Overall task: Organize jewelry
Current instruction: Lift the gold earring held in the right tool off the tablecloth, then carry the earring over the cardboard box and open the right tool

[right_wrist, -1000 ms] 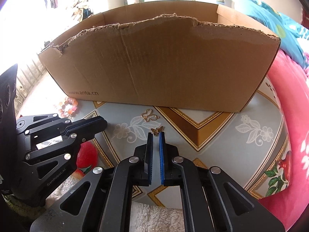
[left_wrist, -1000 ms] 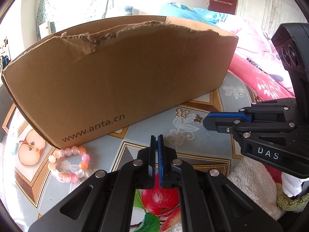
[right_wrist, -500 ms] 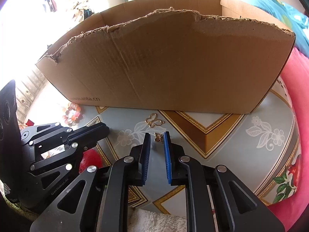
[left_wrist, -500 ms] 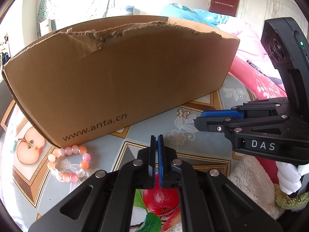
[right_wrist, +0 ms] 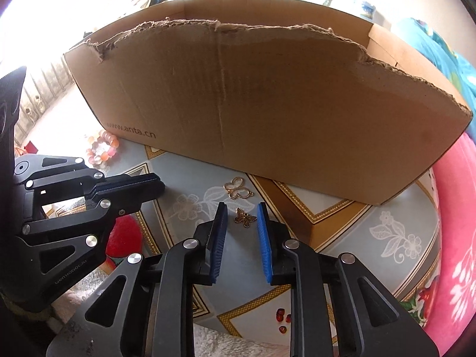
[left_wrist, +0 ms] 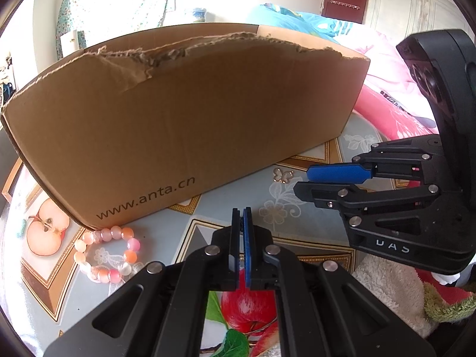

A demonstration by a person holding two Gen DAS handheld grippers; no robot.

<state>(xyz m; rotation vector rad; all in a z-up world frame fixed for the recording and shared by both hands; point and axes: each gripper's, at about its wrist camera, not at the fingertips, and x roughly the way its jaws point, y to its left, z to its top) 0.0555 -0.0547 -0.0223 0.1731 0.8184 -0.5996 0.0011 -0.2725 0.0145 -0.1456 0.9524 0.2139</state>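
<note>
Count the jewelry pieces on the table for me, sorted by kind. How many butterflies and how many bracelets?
Butterfly charms: 2, the small dark butterfly and the larger pale butterfly
Bead bracelets: 1, the pink and orange bracelet
Tiny red beads: 4, loose red beads
Total: 7

Our left gripper (left_wrist: 241, 211) angles downward, fingers pressed together; our right gripper (right_wrist: 241, 209) has just been opening, nothing gripped.

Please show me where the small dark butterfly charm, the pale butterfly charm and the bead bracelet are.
dark butterfly charm (right_wrist: 245, 219): right wrist view, its body.
pale butterfly charm (right_wrist: 237, 189): right wrist view, its wing.
bead bracelet (left_wrist: 127, 233): left wrist view, an orange bead.
</note>
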